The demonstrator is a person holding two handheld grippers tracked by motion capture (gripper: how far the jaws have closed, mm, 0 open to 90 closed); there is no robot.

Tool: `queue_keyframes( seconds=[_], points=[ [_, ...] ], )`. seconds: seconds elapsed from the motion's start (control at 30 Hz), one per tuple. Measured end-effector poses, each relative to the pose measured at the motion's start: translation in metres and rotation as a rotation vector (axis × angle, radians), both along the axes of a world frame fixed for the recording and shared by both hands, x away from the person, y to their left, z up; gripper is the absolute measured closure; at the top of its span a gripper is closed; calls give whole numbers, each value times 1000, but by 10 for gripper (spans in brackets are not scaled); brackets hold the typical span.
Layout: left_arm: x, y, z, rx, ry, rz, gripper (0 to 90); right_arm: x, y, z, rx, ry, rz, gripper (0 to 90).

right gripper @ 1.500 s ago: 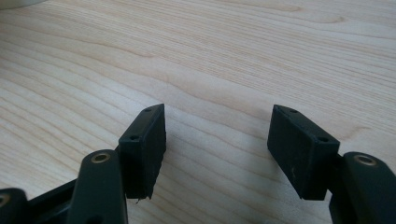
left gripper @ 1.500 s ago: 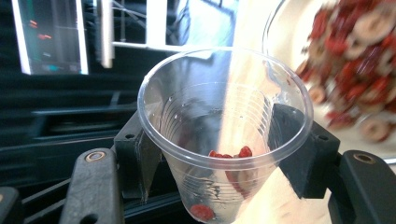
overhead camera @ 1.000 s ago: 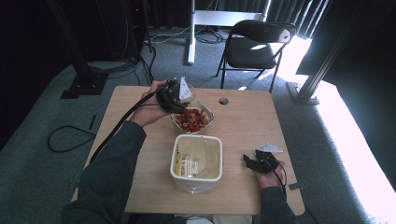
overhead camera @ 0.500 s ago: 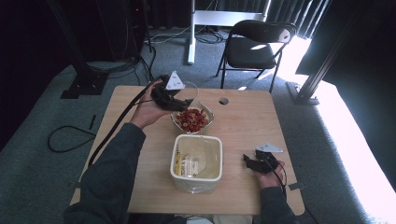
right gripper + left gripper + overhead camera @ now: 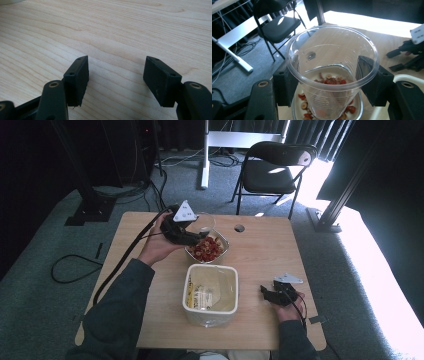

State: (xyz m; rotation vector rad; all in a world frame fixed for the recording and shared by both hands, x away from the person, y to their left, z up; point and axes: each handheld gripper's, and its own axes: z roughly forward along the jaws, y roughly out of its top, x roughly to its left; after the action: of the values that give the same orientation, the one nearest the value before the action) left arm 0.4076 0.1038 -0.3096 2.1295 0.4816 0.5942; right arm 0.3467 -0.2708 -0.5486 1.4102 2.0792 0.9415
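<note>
The clear plastic cup [image 5: 332,75] is sitting clamped between my left tongs [image 5: 332,82], hovering above the bowl of red dried fruit [image 5: 207,248] at the desk's [image 5: 260,245] far side. A white container [image 5: 210,292] is standing just nearer. My right tongs [image 5: 116,77] are resting wide apart, gripping nothing.

Around the work: a tub, a chair, floor clutter

On the wooden surface [image 5: 260,247], a white rectangular container [image 5: 210,292] sits near the 6 o'clock edge, and a small round hole [image 5: 239,227] lies toward 12. Off the surface at 12 to 1 o'clock stands a black folding chair [image 5: 272,172] on grey carpet [image 5: 47,285]; a black cable [image 5: 67,270] loops at 9 o'clock.
</note>
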Motion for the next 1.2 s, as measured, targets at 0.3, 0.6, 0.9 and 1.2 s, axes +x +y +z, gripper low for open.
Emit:
queue_keyframes(
  seconds=[0.3,0.6,0.9,1.2],
  points=[
    [-27,7,-5,-26,6,-19,365,0,0,0,-1,1,-1,366],
    [-52,5,-10,-27,20,-54,358,0,0,0,-1,1,-2,366],
    [-75,1,-18,-52,47,-87,353,0,0,0,-1,2,-3,365],
    [-85,2,-38,-54,98,-85,347,0,0,0,0,1,-3,366]
  ],
)
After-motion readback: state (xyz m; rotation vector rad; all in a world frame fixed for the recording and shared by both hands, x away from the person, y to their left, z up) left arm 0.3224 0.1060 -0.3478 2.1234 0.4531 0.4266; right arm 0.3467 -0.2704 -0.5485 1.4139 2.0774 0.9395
